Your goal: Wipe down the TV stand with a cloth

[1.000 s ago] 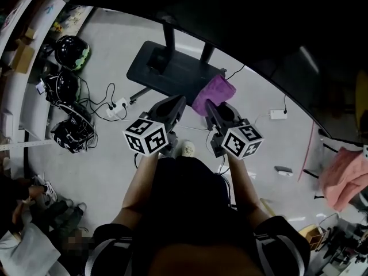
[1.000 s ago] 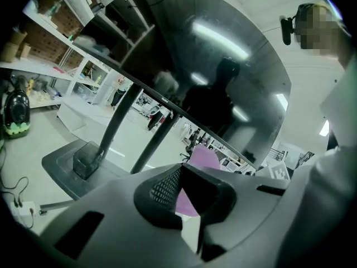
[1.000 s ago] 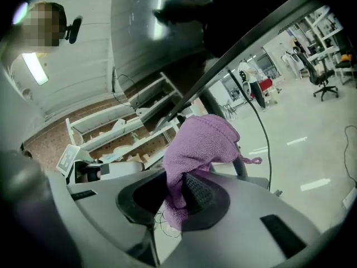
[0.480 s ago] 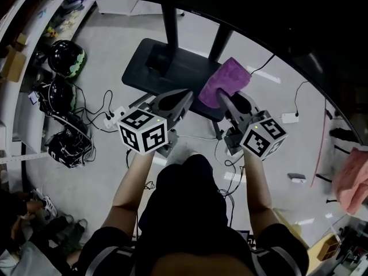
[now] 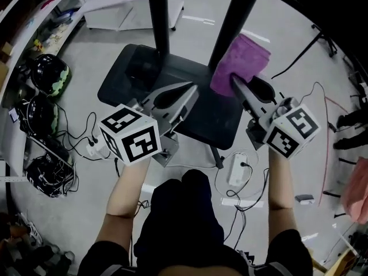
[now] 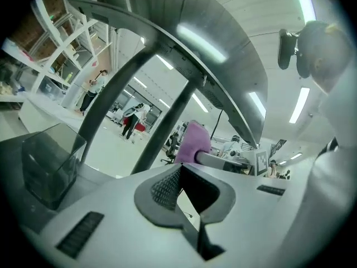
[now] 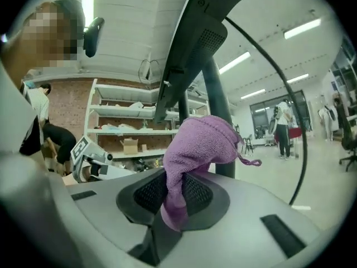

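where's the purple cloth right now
Head view, upper right: the purple cloth is pinched in the right gripper, beside the stand's right pole over its base.

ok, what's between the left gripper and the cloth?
Head view: between left gripper and cloth, only a stand post and bare dark base. Right gripper holds the cloth.

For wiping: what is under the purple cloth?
Under the cloth, held by the right tool, lie a corner of the stand base and floor; the covered part is hidden.

Both forearms point(image 5: 127, 188) extended forward. Left gripper point(image 5: 192, 91): jaws together, nothing between them. Right gripper point(image 5: 236, 82): jaws clamped on the cloth point(image 5: 246, 56), tips angled inward.
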A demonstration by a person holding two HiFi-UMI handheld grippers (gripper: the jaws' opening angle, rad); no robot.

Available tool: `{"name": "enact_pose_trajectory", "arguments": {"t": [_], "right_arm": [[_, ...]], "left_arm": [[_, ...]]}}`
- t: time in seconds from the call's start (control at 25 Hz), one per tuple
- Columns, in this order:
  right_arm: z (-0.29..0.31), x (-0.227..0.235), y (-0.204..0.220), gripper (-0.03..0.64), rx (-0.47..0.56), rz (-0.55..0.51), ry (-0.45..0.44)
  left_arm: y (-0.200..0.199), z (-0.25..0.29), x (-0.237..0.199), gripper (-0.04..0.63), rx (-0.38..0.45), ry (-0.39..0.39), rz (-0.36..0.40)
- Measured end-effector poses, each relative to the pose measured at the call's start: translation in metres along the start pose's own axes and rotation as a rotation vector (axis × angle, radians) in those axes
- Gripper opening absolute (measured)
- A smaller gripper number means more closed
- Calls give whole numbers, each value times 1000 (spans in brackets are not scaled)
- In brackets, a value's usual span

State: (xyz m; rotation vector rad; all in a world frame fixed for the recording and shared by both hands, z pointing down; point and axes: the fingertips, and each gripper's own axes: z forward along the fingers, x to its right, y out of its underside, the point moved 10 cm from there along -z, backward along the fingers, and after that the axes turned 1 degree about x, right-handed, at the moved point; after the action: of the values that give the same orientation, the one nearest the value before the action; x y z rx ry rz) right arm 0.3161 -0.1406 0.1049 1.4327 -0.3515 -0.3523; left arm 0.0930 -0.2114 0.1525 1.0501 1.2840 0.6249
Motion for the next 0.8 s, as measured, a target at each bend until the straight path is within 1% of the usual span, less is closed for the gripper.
{"name": "enact_pose_trajectory", "arguments": {"t": [0.16,0.24,0.32,0.36,0.4,0.44,0.52,0.6,0.8], "right_arm": [[30,13,4,81,6,-193,35],[33,18,5,81,22,-254,67],[35,25,0,81,56,-317,119],[35,27,-5,81,77,-343,147],[35,28,-10,81,98,-357,171],[34,27,-15,81,115,-358,189],[35,24,-24,80,139,-348,202],[38,22,-36,80,141,-352,219],[42,17,-88,80,177,-369,310]], "left_arm": [[8,9,-26,5,28,63,33],[14,13,-28,5,34,126,55],[12,13,-26,5,68,198,70],[10,13,-25,5,91,221,84],[8,12,-24,5,108,228,107],[8,12,-23,5,114,218,135],[11,12,-22,5,103,183,192],[16,11,-20,5,89,173,235],[25,-6,-13,5,83,166,277]]}}
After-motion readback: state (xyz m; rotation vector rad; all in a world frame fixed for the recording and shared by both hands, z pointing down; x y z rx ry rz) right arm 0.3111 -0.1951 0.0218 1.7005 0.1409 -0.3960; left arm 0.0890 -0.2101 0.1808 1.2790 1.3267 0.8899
